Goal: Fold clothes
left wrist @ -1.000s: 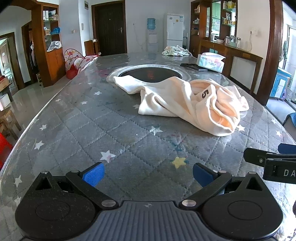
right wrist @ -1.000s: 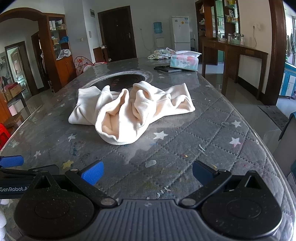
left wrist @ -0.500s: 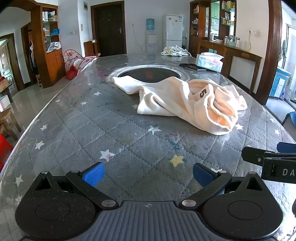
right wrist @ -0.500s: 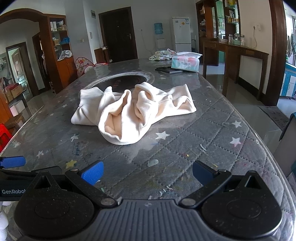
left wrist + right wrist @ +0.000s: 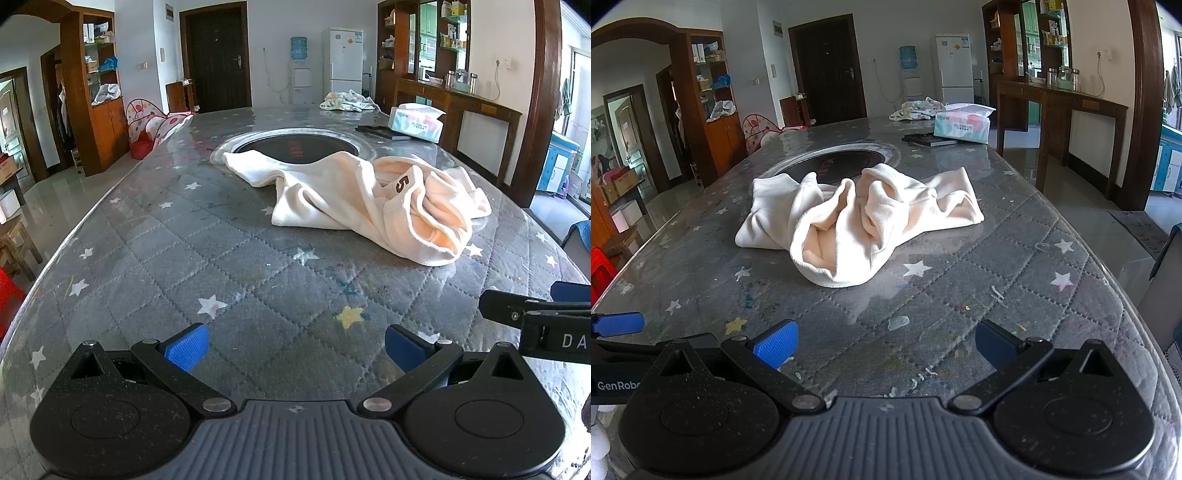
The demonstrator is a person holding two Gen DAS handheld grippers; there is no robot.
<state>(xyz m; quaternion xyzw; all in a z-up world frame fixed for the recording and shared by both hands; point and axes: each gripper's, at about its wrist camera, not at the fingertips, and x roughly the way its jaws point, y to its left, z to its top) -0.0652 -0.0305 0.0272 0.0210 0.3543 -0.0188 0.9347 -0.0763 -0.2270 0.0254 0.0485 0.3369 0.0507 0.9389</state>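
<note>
A crumpled cream garment (image 5: 373, 206) with a black "5" tag lies in a heap in the middle of the grey star-quilted table (image 5: 155, 251); the right wrist view shows the same cream garment (image 5: 857, 221) from its other side. My left gripper (image 5: 295, 349) hovers low over the near table edge, open and empty, well short of the cloth. My right gripper (image 5: 884, 345) is likewise open with nothing between its blue pads. The right gripper's side pokes into the left wrist view's right edge, and the left gripper's side shows at the left edge of the right wrist view.
A round dark inset hotplate (image 5: 295, 147) sits just behind the garment. Farther back lie a tissue pack (image 5: 415, 123), a flat black object (image 5: 382, 132) and a bundle of patterned cloth (image 5: 349, 101). Wooden shelves, a side table and floor surround the table.
Both grippers have crept slightly forward and upward toward the garment; it sits a little lower and larger in both views. The jaws stayed open and the cloth has not moved.
</note>
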